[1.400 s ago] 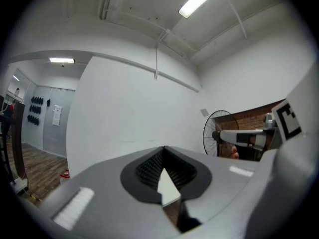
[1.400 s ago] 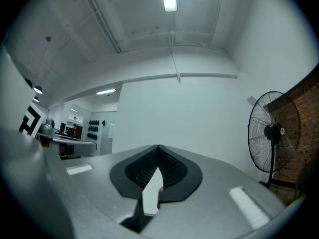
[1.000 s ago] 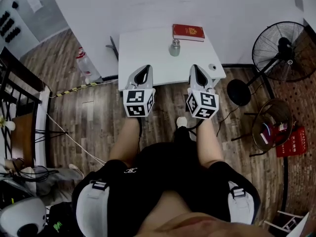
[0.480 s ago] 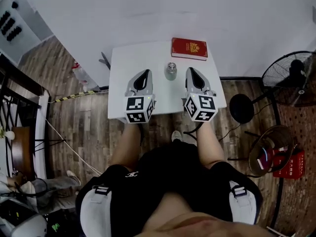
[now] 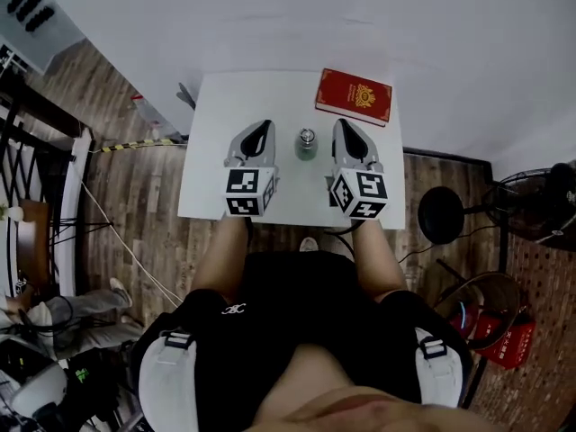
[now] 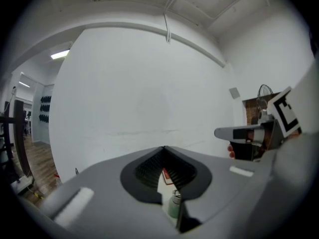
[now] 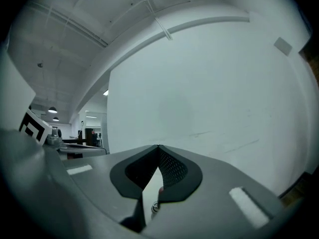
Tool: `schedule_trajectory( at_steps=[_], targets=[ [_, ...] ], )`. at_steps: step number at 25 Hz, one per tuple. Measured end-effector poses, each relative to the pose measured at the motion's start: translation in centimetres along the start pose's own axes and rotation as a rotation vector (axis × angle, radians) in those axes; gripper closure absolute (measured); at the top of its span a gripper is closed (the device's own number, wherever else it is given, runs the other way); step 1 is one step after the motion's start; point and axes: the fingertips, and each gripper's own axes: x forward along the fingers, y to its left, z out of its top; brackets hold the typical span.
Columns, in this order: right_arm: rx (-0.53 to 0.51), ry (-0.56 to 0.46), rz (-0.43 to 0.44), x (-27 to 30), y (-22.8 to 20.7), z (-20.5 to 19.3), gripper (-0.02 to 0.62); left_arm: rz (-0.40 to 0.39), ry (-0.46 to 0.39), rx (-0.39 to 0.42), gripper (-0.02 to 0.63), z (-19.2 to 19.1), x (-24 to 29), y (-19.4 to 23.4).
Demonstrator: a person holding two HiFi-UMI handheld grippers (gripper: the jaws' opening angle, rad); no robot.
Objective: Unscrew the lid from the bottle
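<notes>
**closed grippers flanking the capped bottle**

the bottle (image 5: 307, 144) stands upright near the middle of the white table (image 5: 270, 93), lid (image 5: 307, 136) on. the left gripper (image 5: 263, 127) lies just beside the bottle on its left and the right gripper (image 5: 341, 124) just beside it on its right. both have their jaws pressed together on nothing, clear of the bottle. a red book (image 5: 354, 97) lies behind and right of the bottle, at the table's far edge. bare tabletop runs behind and left of the bottle.
</notes>
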Motion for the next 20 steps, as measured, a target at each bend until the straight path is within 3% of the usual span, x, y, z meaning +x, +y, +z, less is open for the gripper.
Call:
schedule_trajectory(
  at_steps=[7,11,14,16,20],
  targets=[
    [0.000,0.036,0.038,2.8,-1.4,-1.0,0.594,0.008,0.027,-0.007,0.552,-0.8,1.8,1.3],
    [-0.005,0.039,0.044,4.1,-1.6,-2.0,0.594,-0.038,0.038,-0.008,0.552,-1.9,2.8,2.2],
    [-0.009,0.048,0.093,5.2,-1.2,-2.9,0.593,-0.128,0.060,-0.035,0.548,-3.3,3.8,2.1],
    [-0.015,0.063,0.155,5.2,-0.4,-3.3,0.484,-0.207,0.074,-0.042,0.423,-4.1,3.9,1.2],
    [-0.008,0.095,0.197,5.2,0.3,-4.5,0.465,-0.320,0.123,0.013,0.346,-6.1,4.1,-0.6]
  ],
)
